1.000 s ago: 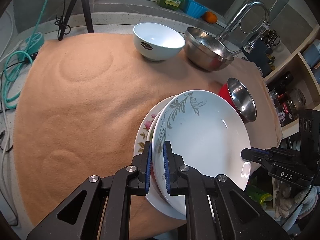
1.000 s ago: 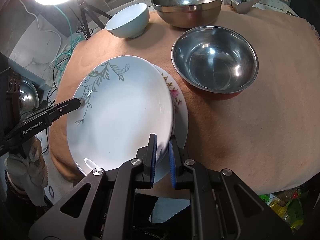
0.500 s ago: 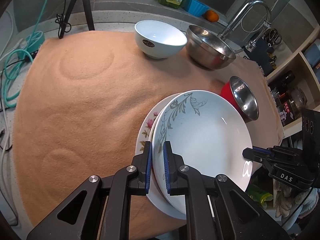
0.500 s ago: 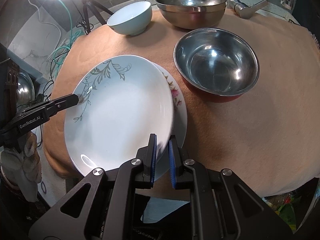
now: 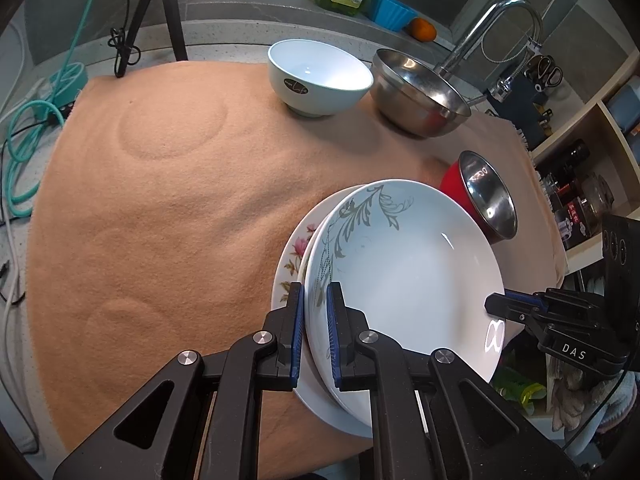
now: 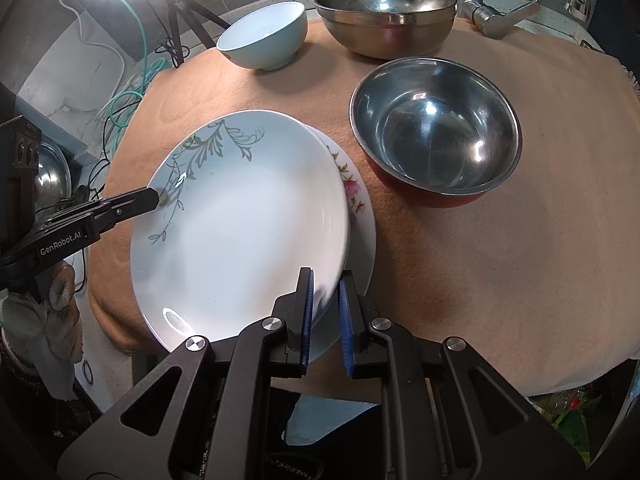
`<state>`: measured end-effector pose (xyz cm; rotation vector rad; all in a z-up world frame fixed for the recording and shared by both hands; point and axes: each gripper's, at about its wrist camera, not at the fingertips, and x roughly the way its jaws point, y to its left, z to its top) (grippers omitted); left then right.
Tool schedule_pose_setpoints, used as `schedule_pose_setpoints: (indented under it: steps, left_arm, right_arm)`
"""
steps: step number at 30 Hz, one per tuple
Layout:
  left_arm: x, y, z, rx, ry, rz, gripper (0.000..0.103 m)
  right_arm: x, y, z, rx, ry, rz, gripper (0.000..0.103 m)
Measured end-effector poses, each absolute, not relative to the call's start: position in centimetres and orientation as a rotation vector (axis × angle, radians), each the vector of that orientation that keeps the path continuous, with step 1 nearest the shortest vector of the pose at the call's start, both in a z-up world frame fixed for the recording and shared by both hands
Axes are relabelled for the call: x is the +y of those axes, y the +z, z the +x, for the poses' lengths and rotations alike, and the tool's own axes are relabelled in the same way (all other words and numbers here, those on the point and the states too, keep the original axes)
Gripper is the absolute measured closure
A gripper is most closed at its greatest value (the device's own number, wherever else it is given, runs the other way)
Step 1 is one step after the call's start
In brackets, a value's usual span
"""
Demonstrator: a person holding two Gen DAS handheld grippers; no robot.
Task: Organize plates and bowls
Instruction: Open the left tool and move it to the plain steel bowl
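Note:
A white plate with a grey leaf pattern (image 5: 404, 276) (image 6: 244, 224) lies on top of a white plate with pink flowers (image 5: 294, 256) (image 6: 356, 204), on the tan cloth near its front edge. My left gripper (image 5: 313, 312) (image 6: 154, 200) is shut on the leaf plate's left rim. My right gripper (image 6: 325, 296) (image 5: 494, 304) is shut on its right rim. A red-sided steel bowl (image 5: 484, 200) (image 6: 436, 132) stands just right of the plates. A pale blue bowl (image 5: 318, 76) (image 6: 266, 36) and a large steel bowl (image 5: 420, 94) (image 6: 386, 16) stand at the back.
The tan cloth (image 5: 160, 208) covers the counter. A faucet (image 5: 496, 28) rises behind the large steel bowl. A tripod (image 5: 152, 16) and teal cable (image 5: 28, 132) are at the back left. Shelves with jars (image 5: 580, 184) stand to the right.
Both grippers hold the leaf plate throughout. The views shift slightly, with the plates staying in the same place on the cloth.

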<state>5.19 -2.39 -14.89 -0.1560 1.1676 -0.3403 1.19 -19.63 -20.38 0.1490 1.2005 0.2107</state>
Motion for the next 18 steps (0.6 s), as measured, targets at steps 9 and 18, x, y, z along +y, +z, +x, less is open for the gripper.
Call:
schedule_pose_setpoints:
  steps: [9,18]
  left_arm:
    - [-1.8,-13.1,5.9,1.135,-0.339,-0.186,0.093]
    - [-3.9,-10.8,8.6,1.085,-0.371,-0.221,0.093]
  right_arm:
    - [-21.3,-18.2,0.6,1.140,0.206,0.171,0.090]
    - [-25.2,-14.3,2.2,1.046,0.191,0.193,0.089]
